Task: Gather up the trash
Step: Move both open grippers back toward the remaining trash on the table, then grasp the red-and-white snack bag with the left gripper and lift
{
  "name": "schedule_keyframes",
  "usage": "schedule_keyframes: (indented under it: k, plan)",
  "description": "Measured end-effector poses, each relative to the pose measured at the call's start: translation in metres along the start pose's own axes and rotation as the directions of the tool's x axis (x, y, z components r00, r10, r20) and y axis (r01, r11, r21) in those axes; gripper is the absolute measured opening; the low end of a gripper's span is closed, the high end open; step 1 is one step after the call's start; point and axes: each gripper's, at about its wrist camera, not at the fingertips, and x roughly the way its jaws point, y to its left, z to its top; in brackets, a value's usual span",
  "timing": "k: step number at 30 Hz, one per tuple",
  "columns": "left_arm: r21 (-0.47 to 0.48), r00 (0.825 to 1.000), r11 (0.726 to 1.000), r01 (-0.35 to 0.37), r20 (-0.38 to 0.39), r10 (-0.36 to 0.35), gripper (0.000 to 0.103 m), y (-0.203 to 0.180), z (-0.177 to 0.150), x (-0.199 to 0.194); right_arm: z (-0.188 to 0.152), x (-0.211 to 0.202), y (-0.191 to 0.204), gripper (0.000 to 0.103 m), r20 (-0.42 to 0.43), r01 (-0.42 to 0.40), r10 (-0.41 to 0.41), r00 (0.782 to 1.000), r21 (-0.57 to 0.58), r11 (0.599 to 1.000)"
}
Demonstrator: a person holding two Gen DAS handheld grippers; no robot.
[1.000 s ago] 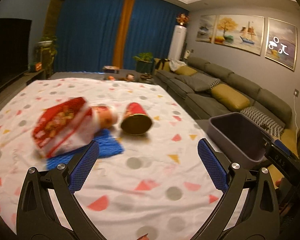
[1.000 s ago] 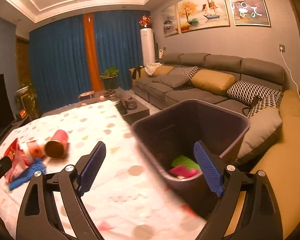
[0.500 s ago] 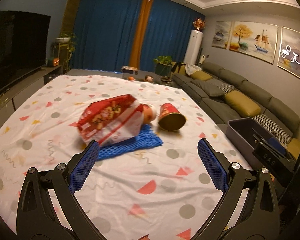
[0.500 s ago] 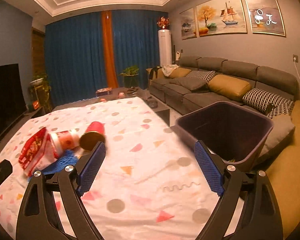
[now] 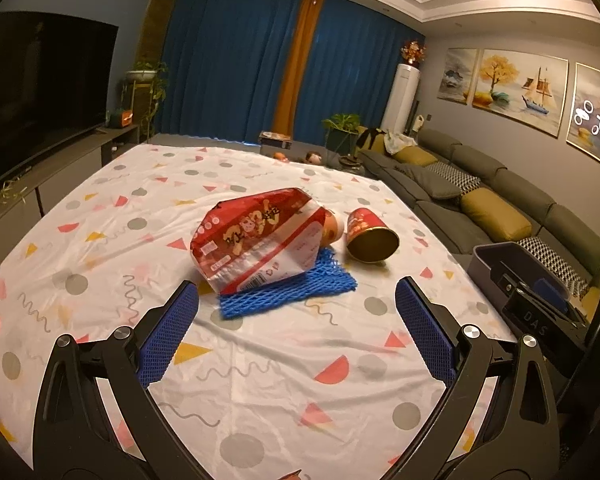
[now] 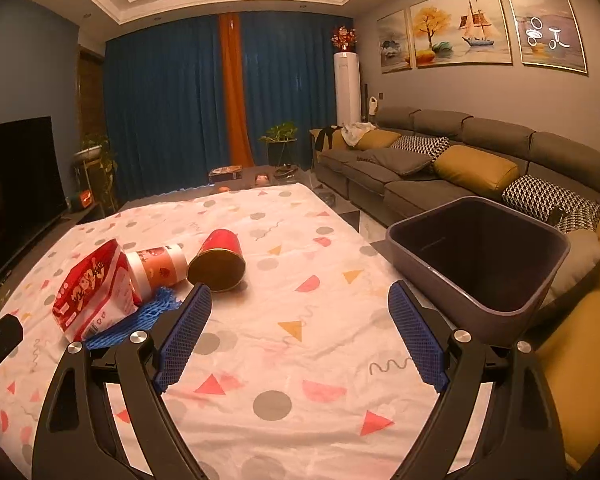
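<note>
A red and white snack bag [image 5: 260,240] lies on a blue foam net [image 5: 296,292] on the patterned tablecloth [image 5: 260,380]. Behind the bag lies a white and orange cup [image 6: 160,266], and to its right a red paper cup [image 5: 370,234] on its side. My left gripper [image 5: 296,328] is open and empty, just short of the bag. My right gripper [image 6: 298,336] is open and empty over the cloth, right of the trash; the bag [image 6: 94,292], net [image 6: 148,312] and red cup [image 6: 220,260] show to its left. A dark grey bin [image 6: 480,260] stands off the table's right edge.
A grey sofa [image 6: 440,160] with yellow cushions runs along the right wall behind the bin. A TV [image 5: 40,88] and a low cabinet stand to the left. A dark coffee table [image 6: 240,176] with small items lies beyond the table's far end.
Both grippers have swung left, away from the bin and toward the trash pile. The left one now faces the bag squarely. Both stay open and empty.
</note>
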Motion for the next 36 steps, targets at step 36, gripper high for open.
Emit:
schedule_keyframes:
  k: [36]
  plan:
    - [-0.149,0.962,0.985,0.085,-0.243,-0.120,0.070,0.101,0.026,0.128,-0.003,0.050,0.062,0.087,-0.079,-0.085,0.075,0.994,-0.129,0.988]
